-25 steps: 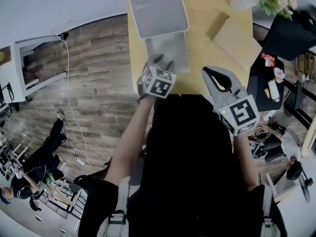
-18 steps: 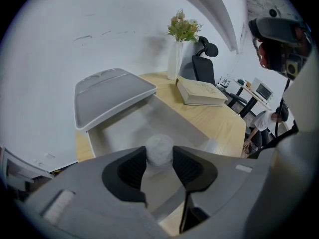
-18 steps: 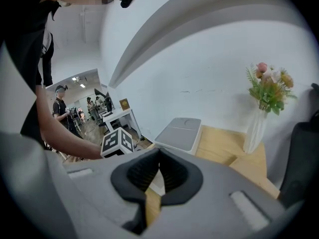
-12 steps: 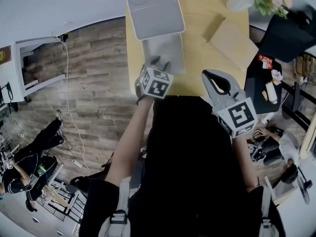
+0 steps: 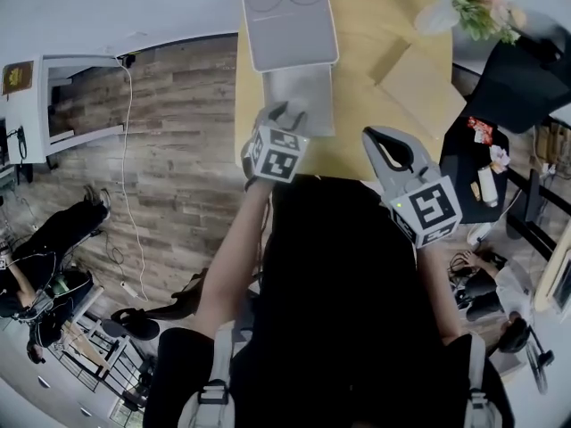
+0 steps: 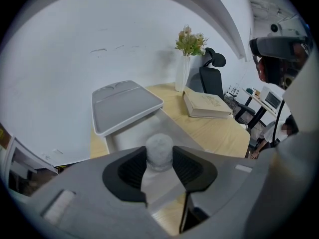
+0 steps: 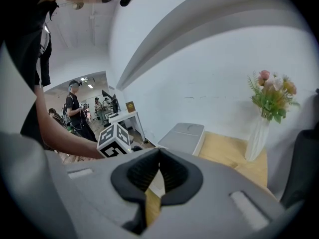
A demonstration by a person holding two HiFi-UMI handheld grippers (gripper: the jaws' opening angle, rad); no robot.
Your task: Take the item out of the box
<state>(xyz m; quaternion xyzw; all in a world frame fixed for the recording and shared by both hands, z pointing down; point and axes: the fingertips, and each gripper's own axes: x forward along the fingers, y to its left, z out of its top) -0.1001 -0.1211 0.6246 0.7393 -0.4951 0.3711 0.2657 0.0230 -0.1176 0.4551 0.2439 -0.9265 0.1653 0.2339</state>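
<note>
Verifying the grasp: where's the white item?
Left gripper view, centre: the white item is clamped in the left claw, whose jaws just closed, over the open box.

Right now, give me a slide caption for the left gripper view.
Left gripper grips a white frosted cylinder at the open grey box, its lid raised.

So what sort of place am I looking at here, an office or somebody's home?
Most likely an office or lab workroom. A light wooden desk stands by a black office chair, and further back people stand among more tables in a bright open room.
</note>
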